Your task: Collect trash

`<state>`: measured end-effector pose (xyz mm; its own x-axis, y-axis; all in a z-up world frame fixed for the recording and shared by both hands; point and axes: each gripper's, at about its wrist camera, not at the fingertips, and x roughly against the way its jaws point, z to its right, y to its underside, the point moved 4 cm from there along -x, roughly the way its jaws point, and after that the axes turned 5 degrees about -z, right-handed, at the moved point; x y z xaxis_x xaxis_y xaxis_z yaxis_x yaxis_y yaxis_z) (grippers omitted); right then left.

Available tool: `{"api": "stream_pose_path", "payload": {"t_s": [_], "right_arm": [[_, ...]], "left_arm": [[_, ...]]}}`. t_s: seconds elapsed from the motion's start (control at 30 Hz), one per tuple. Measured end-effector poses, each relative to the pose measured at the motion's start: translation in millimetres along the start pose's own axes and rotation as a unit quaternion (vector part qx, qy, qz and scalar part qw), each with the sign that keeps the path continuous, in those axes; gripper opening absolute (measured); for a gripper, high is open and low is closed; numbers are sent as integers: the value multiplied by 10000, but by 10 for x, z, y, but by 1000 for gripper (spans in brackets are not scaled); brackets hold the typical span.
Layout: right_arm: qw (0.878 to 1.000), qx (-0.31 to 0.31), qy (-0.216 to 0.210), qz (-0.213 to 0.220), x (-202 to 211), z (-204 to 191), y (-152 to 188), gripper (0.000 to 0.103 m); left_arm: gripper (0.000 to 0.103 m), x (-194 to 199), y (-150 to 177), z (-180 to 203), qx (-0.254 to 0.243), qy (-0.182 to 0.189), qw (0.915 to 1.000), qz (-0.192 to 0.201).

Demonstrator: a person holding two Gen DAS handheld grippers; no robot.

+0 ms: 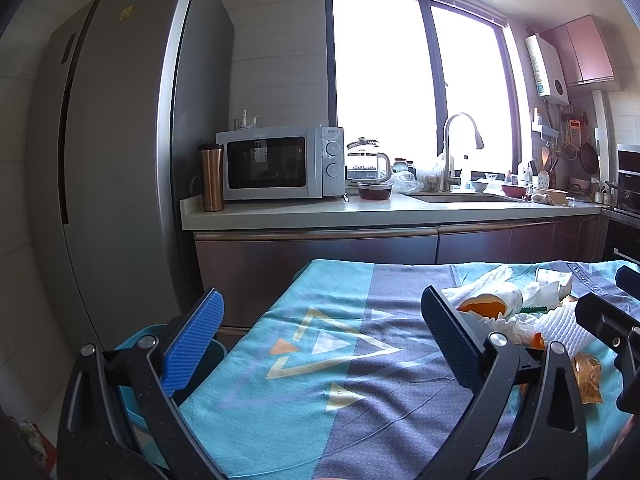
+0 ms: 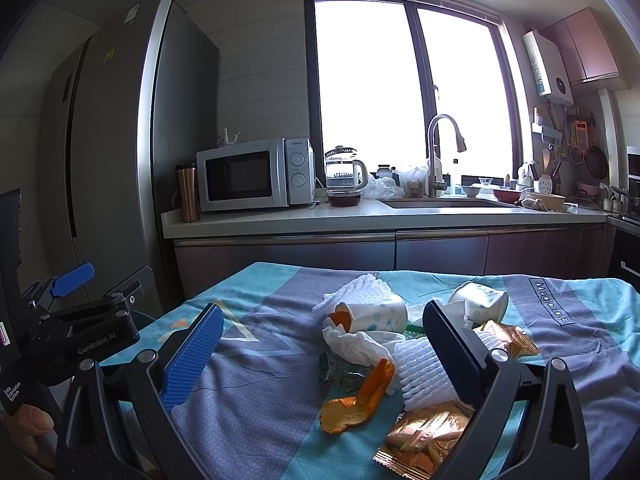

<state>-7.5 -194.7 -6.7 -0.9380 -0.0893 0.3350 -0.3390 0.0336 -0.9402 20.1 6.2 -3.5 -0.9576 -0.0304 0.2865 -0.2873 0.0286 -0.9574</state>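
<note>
it looks like the job has hardly begun: the trash pile (image 2: 384,344) still sits on the cloth-covered table (image 2: 256,400), with two tipped paper cups (image 2: 380,314), orange peel (image 2: 356,400), white foam netting (image 2: 420,368) and gold wrappers (image 2: 428,436). the right gripper (image 2: 320,356) has its fingers spread wide around the pile, holding nothing, and the left gripper (image 1: 320,344) is spread wide too, over bare cloth beside the mess. i can only see a bit of something round and blue (image 1: 132,344) down by the table's left edge, maybe a bin, but i can't tell.
</note>
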Motion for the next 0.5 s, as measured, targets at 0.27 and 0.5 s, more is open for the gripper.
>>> {"api": "stream_pose_path", "payload": {"t_s": [0.27,0.5], "right_arm": [[10000,-42,-33,-36,-30,22,-5,96],[9999,-84,-76,-43,-34,65,2,96]], "left_arm": [[97,-19,8,51,-18,51,10000,-33],[97,-35,16,109,-64,106,9999,-48]]}}
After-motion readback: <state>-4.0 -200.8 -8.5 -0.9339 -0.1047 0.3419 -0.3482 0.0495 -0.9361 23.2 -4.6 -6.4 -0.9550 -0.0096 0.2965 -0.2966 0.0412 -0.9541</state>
